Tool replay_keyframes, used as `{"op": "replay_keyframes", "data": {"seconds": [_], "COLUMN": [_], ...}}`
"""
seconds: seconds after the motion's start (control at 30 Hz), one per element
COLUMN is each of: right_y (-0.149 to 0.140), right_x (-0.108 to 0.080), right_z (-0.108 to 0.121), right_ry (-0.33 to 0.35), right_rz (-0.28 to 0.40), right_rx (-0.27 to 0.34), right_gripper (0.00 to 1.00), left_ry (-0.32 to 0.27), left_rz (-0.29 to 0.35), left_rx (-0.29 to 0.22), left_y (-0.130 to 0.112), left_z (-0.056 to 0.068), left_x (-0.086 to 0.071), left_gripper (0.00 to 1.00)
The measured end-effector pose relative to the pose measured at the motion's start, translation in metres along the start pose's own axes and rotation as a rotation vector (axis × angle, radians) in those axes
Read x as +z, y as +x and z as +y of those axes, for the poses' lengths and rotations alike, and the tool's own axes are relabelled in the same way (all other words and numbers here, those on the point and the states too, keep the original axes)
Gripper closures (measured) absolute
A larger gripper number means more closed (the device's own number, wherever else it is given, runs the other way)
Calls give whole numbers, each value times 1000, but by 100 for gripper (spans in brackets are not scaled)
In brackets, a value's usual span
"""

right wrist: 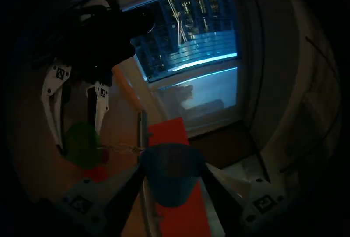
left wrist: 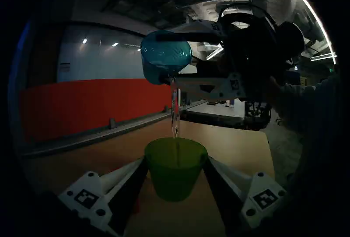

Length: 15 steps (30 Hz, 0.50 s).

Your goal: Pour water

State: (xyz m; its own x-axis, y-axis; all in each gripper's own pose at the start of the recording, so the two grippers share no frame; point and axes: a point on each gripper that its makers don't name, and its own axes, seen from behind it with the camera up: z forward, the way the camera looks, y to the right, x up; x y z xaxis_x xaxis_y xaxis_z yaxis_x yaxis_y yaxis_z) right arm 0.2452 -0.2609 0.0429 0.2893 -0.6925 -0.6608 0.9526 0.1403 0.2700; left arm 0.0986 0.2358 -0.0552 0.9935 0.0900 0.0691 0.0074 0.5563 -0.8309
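Observation:
In the left gripper view my left gripper point(left wrist: 176, 171) is shut on a green cup point(left wrist: 176, 173) that stands upright over the wooden table point(left wrist: 236, 147). Above it hangs a blue cup point(left wrist: 165, 56), tipped over, held by the right gripper point(left wrist: 192, 61). A thin stream of water point(left wrist: 175, 114) falls from the blue cup into the green one. In the right gripper view my right gripper point(right wrist: 172, 180) is shut on the blue cup point(right wrist: 172, 178), and the water point(right wrist: 120, 148) runs from its rim toward the green cup point(right wrist: 81, 145) held by the left gripper point(right wrist: 78, 143).
An orange wall panel point(left wrist: 87, 105) and a rail run along the far side of the table. A person's sleeve point(left wrist: 306, 118) is at the right. A large window point(right wrist: 192, 53) takes up the middle of the right gripper view. The room is dim.

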Motion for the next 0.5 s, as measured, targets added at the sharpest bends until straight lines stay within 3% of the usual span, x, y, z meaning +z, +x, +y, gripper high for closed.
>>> {"op": "replay_keyframes", "data": {"seconds": [0.5], "right_y": [2], "right_x": [1], "right_z": [5], "right_ry": [-13], "right_rz": [0], "right_rx": [-65], "right_gripper": [9], "left_ry": [1], "left_rz": [-3], "left_rx": [1], "left_y": [-2], "left_z": [0], "left_x": [1], "left_gripper": [14]}}
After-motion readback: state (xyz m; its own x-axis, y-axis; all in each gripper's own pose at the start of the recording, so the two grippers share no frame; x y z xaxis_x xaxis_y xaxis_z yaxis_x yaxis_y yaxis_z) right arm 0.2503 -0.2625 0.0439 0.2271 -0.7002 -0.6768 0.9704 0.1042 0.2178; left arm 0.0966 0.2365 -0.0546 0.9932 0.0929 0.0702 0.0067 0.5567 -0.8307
